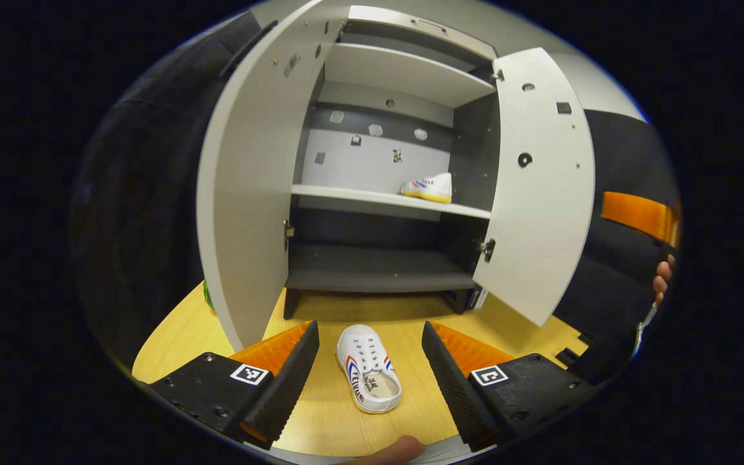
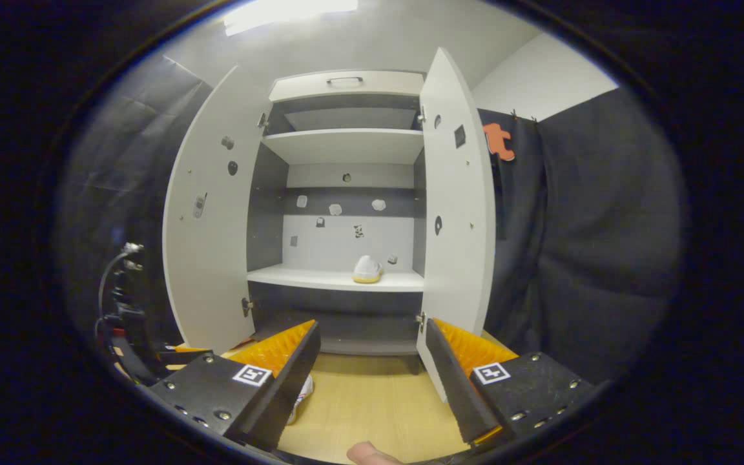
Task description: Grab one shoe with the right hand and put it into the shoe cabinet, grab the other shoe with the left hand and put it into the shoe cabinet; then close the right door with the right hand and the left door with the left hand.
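We hold the left gripper (image 1: 370,371) wide open and empty over the 2nd shoe (image 1: 368,368), which lies on the floor between its fingers, long axis pointing toward the shoe cabinet (image 1: 385,200), nearer it than the equally open right gripper (image 2: 370,374).

Sharp, evenly lit frames with strong fisheye bending at edges; ceiling light (image 2: 289,13) glares overhead.

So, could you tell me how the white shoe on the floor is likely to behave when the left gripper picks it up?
The shoe on the floor looks like a small canvas sneaker, so probably light. Its soft upper may give under the left gripper, whose jaws stand open either side of it. The flat sole suggests it won't roll, though a heel-only grip might let the toe droop.
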The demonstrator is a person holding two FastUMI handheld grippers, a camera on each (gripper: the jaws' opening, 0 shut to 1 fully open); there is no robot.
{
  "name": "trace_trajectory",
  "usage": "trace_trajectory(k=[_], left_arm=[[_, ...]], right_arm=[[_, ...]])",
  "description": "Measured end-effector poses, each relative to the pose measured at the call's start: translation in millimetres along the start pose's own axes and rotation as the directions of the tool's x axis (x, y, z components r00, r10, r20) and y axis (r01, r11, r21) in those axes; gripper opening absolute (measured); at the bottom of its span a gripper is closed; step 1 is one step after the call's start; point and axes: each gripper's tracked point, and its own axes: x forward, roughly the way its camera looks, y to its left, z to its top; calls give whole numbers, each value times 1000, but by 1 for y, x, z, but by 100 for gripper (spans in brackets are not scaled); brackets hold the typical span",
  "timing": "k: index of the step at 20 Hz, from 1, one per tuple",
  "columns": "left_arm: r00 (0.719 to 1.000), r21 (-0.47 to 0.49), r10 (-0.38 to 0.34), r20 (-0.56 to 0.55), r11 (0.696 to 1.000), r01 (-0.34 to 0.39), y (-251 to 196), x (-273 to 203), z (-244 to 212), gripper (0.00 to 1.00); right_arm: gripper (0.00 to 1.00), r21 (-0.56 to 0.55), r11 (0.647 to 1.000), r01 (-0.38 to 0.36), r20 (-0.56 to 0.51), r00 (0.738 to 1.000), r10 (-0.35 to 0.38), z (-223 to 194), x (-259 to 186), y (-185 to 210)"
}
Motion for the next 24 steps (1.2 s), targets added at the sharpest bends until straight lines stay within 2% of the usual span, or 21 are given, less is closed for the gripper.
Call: trace_trajectory(k=[2,5,8,10,12,13,16,17,19,20,21,24], left_arm=[[993,10,15,-113,1000,-14,2,23,-37,99],[968,-49,-2,-252,999,-10,0,51,-80,99],[948,-48,22,-317,998,-39,8,70,-104,99],[946,-51,22,-324,998,-41,9,78,-108,100],[938,-65,2,-348,998,-26,7,85,-117,95],[932,-66,8,-363,997,-35,9,87,-121,82],[927,-90,27,-375,994,-66,17,98,-130,66],[922,-125,35,-385,988,-90,18,102,-134,53],[901,-102,98,-422,983,-154,26,104,-141,23],[905,-86,100,-413,985,-148,26,105,-138,19],[912,-74,89,-400,989,-129,24,105,-131,4],[924,-81,60,-378,992,-98,19,98,-123,1]], right_arm=[[98,8,1000,24,-2,1000,-24,-12,-12,-12],[98,-4,1000,16,-1,1000,-16,-21,-31,-16],[98,-17,1000,3,7,1000,-3,-29,-39,-21],[98,-21,1000,6,6,1000,-6,-35,-43,-28],[98,-13,1000,18,1,1000,-18,-41,-41,-36],[98,-3,1000,25,-1,1000,-25,-44,-41,-41],[98,40,999,32,-15,999,-32,-55,-41,-51],[98,54,998,41,-16,999,-40,-58,-40,-56],[98,84,995,50,-11,999,-49,-62,-37,-64],[98,100,993,57,-18,998,-56,-65,-34,-68],[98,118,991,68,-20,998,-66,-66,-33,-72],[99,151,985,82,4,996,-84,-65,-24,-78]])
